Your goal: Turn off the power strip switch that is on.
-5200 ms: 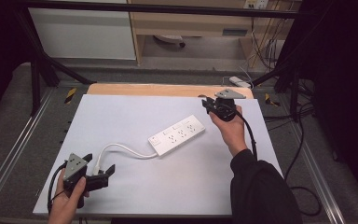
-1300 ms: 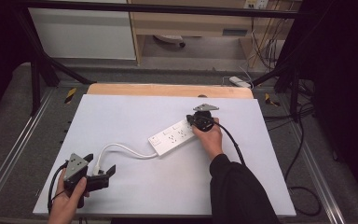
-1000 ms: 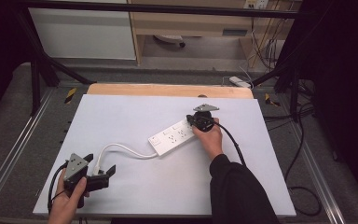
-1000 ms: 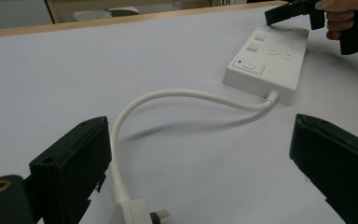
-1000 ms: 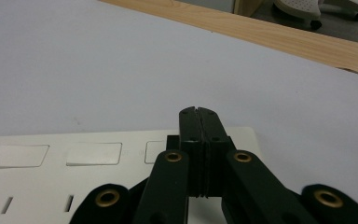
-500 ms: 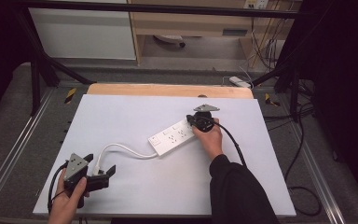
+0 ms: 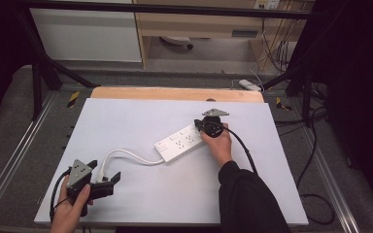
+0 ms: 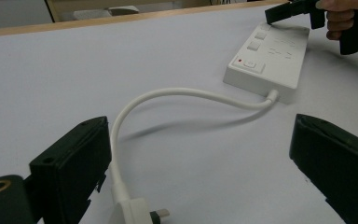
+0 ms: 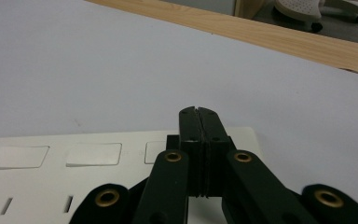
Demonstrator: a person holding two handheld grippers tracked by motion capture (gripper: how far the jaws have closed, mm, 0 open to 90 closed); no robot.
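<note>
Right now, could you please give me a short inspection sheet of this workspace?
Surface: white table top with a wooden far edge.
Job's things: white power strip, its plug unplugged on the table.
Clutter: nothing seen.
Grippers: left gripper open around the plug; right gripper shut, over the strip's far end.
Cables: strip's white cord curves to the plug.
Surroundings: cabinet, floor cables.

Black grippers — brass rivets, grey triangular top plates, trailing black cables; right arm — black sleeve.
</note>
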